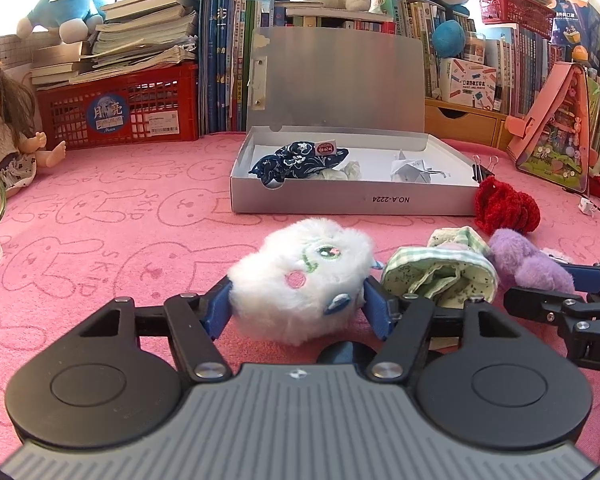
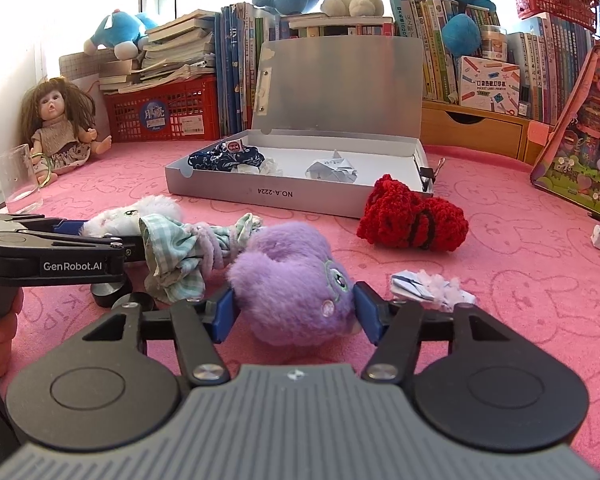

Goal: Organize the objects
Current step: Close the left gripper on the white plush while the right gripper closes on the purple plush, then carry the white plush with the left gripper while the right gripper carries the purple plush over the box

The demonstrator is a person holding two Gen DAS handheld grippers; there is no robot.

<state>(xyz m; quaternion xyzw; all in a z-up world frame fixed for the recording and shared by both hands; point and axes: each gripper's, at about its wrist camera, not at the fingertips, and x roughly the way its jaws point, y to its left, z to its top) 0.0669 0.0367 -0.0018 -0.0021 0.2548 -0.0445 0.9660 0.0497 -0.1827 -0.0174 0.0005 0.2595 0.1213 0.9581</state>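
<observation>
Left wrist shows my left tool (image 1: 297, 305) clamped on the white plush (image 1: 300, 280), my right tool (image 2: 294, 309) on the purple plush (image 2: 292, 292), both on the worktop, box (image 2: 300, 196) part-filled.

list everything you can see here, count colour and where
white plush: 1, white, between left fingers
purple plush: 1, purple, between right fingers
checked cloth: 1, green-white, between the plushes
knitted piece: 1, red, right of box
box: 1, silver, open, mat centre
patterned fabric: 1, navy, in box
folded paper: 1, white, in box
doll: 1, far left
glass: 1, clear, left
crate: 1, red, under books
left gripper: black, blue fingers
right gripper: same
</observation>
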